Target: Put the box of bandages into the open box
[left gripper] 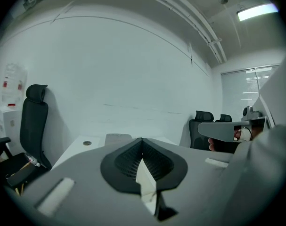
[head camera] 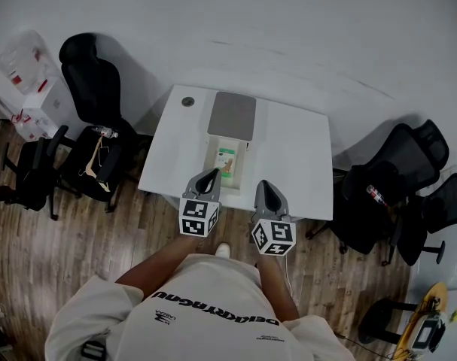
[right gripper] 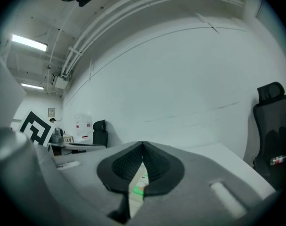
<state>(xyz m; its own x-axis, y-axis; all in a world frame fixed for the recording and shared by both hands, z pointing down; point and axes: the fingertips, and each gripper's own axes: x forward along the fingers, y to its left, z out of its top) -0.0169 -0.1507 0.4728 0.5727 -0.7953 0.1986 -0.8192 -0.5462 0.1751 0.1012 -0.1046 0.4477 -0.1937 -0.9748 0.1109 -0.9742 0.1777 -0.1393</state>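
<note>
**Both jaws shut at the near edge of the open box**

In the head view the tip of the left gripper (head camera: 210,174) overlaps the near rim of the open box (head camera: 242,159), so it is unclear whether they touch. In the left gripper view its jaws meet at the tips (left gripper: 142,140). A white sliver shows in the gap behind them, too cut off to identify.

The right gripper (head camera: 266,185) hovers over the bench (head camera: 296,164), just beside the box's near right corner. Its jaws are also closed and hold nothing (right gripper: 143,144).

The box of bandages (head camera: 226,160), with green print, lies inside the open box, just beyond both grippers. The grey lid (head camera: 232,116) stands folded back behind it. The right gripper view shows only a strip of that box (right gripper: 140,185) through the jaw gap.
</note>
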